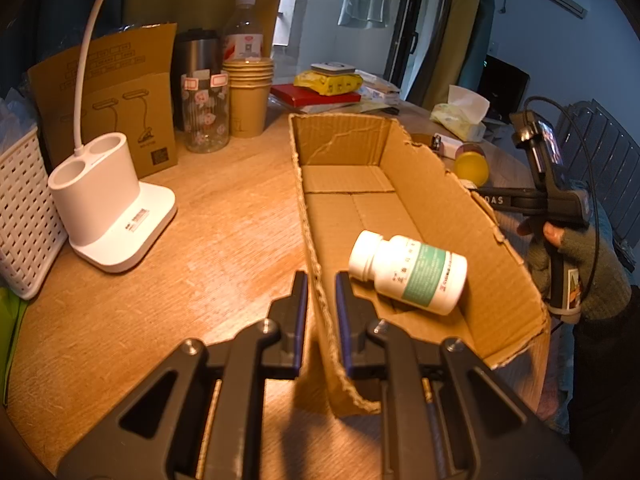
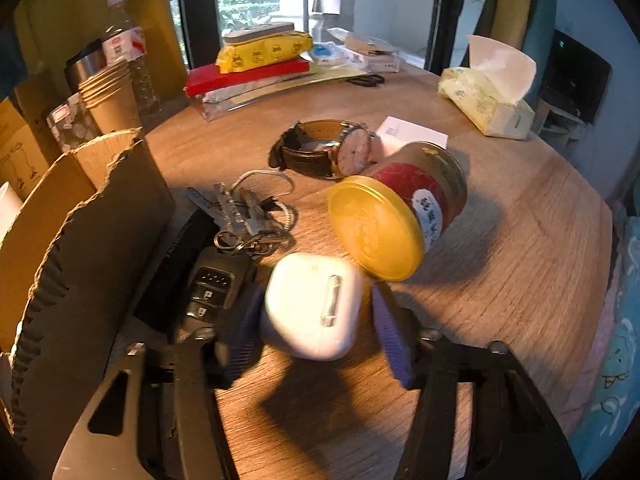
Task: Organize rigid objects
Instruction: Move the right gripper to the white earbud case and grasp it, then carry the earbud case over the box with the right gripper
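Boxed: your pill bottle (image 1: 408, 272) | left gripper (image 1: 321, 292) pinches box (image 1: 440, 208) wall | right gripper (image 2: 320, 316), spread, straddles earbud case (image 2: 310, 304) | unboxed: tin (image 2: 400, 208), watch (image 2: 328, 152), keys (image 2: 240, 216).

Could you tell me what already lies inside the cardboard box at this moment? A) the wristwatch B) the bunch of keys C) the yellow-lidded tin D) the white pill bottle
D: the white pill bottle lies on its side on the floor of the cardboard box.

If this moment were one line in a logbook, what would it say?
left gripper: fingers around cardboard box wall | right gripper: open around white earbud case | pill bottle: lying in box
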Motion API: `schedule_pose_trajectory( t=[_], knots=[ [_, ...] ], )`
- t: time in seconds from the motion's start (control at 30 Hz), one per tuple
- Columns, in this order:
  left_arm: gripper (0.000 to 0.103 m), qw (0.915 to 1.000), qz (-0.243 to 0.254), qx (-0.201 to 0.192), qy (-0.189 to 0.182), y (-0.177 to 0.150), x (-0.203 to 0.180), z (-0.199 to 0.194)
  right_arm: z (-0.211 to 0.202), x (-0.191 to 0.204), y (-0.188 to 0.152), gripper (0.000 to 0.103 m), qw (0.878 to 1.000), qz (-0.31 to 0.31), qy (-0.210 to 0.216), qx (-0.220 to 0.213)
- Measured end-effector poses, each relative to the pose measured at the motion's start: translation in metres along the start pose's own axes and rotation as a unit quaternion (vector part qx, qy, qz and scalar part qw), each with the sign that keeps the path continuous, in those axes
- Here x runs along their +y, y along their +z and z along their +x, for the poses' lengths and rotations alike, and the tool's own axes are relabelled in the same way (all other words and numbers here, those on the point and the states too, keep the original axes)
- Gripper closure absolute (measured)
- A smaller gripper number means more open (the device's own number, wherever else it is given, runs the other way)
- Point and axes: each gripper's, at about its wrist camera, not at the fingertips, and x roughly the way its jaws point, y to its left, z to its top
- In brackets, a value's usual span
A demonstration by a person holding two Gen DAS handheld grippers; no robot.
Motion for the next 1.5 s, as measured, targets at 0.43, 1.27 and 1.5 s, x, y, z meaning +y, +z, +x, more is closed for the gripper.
schedule_pose_trajectory(
  t=[0.43,1.27,1.5],
  knots=[
    [0.088,1.0,0.0,0.0,0.0,0.0,0.0,0.0,-0.021,0.006,-0.011,0.051,1.0,-0.007,0.006,-0.026],
    [0.088,1.0,0.0,0.0,0.0,0.0,0.0,0.0,-0.118,0.054,-0.026,0.051,0.991,-0.039,0.061,-0.11],
    [0.088,1.0,0.0,0.0,0.0,0.0,0.0,0.0,-0.134,0.081,-0.026,0.051,0.987,-0.067,0.082,-0.123]
  ],
)
